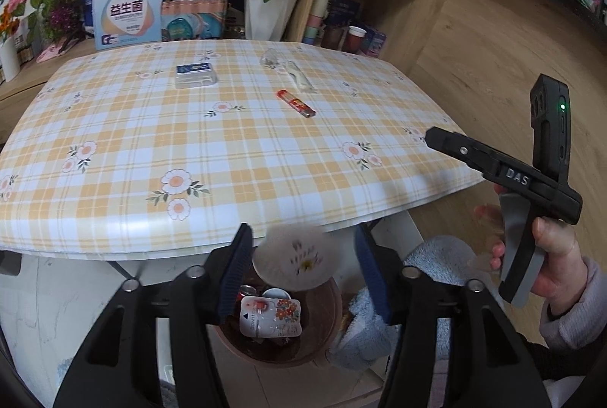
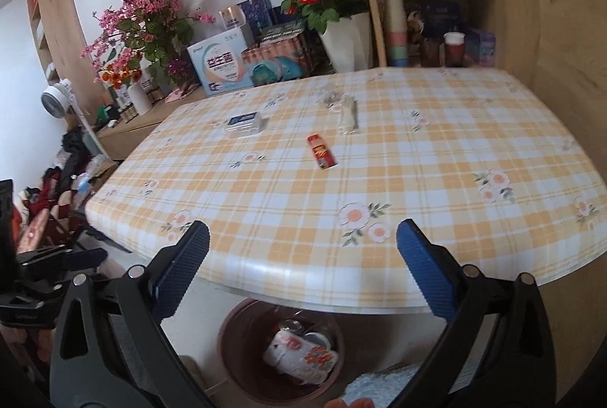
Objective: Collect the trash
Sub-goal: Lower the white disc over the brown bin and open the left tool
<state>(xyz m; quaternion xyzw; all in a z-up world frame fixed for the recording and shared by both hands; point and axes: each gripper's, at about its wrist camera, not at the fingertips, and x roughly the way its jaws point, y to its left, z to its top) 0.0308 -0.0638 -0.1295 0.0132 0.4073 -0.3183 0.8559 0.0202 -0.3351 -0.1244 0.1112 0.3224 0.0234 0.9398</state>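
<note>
Left wrist view
Left gripper point(image 1: 301, 269): it points down past the near edge of the table, over the brown bin point(image 1: 334, 328) on the floor.
Jaws of the left gripper: they are apart. A round white paper piece with a small flower print point(image 1: 294, 258) is in the gap, blurred. It is close to the left pad, but I cannot tell if any pad touches it.
Bin contents: a white flowered wrapper point(image 1: 271, 320) and a can end lie inside.
Right gripper point(image 1: 430, 138): it is seen from the side at the right edge of the table, held in a hand point(image 1: 550, 256) with a pale sleeve. The hand grips the grey handle from below and the black finger points toward the table. From this side the jaws cannot be judged.
Table point(image 1: 114, 127): a checked yellow cloth with flowers.
Trash on the table: a red tube-like wrapper point(image 1: 296, 103) near the middle, a clear plastic wrapper point(image 1: 292, 70) just behind it, and a small clear box with a blue label point(image 1: 195, 74) further left.

Right wrist view
Right gripper point(image 2: 303, 267): it is over the near table edge and tilted down.
Jaws of the right gripper: they are wide apart, with nothing between the blue pads.
Trash on the table: the red wrapper point(image 2: 321, 152), the clear wrapper point(image 2: 347, 114) and the small box point(image 2: 244, 124) lie well ahead of the pads.
Bin point(image 2: 235, 343): it stands under the table edge, below the gripper, with the flowered wrapper point(image 2: 303, 360) in it.
</note>
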